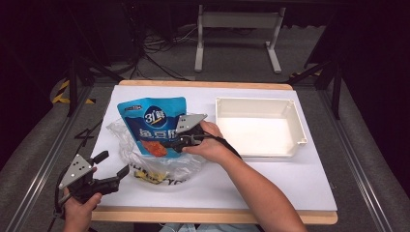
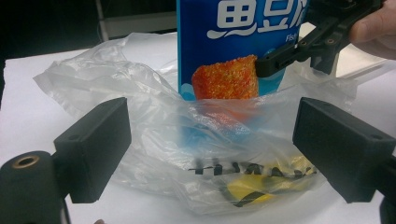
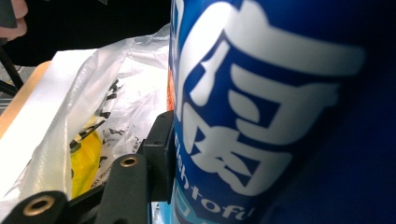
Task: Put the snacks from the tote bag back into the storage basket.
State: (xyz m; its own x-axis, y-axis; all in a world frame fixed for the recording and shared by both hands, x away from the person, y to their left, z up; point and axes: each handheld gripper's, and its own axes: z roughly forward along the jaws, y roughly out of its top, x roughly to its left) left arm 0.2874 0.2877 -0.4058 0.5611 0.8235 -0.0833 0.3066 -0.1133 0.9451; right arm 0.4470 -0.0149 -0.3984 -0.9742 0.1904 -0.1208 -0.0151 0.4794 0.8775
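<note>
A table point(image 1: 309, 188) covered in white stood under the high view, its wooden edge showing along the near and far sides. On its right half sat a shallow white tray point(image 1: 300, 126), well apart from the work going on at the left half.

There a clear plastic bag point(image 1: 126, 145) lay crumpled on the white surface, printed with black lettering and holding something yellow point(image 1: 151, 177) at its near end. A blue snack pouch point(image 1: 151, 124), marked with white characters and a picture of an orange square of food, stood with its lower part inside the mouth of the plastic bag and its top leaning away toward the far edge of the table. In the left gripper view the pouch point(image 2: 233, 42) rose out of the bag point(image 2: 140, 116), with the yellow item point(image 2: 254, 189) lying low behind the film.

The right gripper point(image 1: 169, 143), held in the person's right hand point(image 1: 209, 144), had its jaws pinched on the right edge of the pouch, at the level of the orange picture; its own view was close against the blue printed face point(image 3: 280, 112), with one black jaw pressed to it.

The left gripper point(image 1: 112, 165), held in the left hand point(image 1: 80, 205) near the front left corner of the table, had its jaws spread wide just short of the bag, clasping nothing. In its own view the two black pads point(image 2: 98, 144) stood either side of the near end of the bag.
</note>
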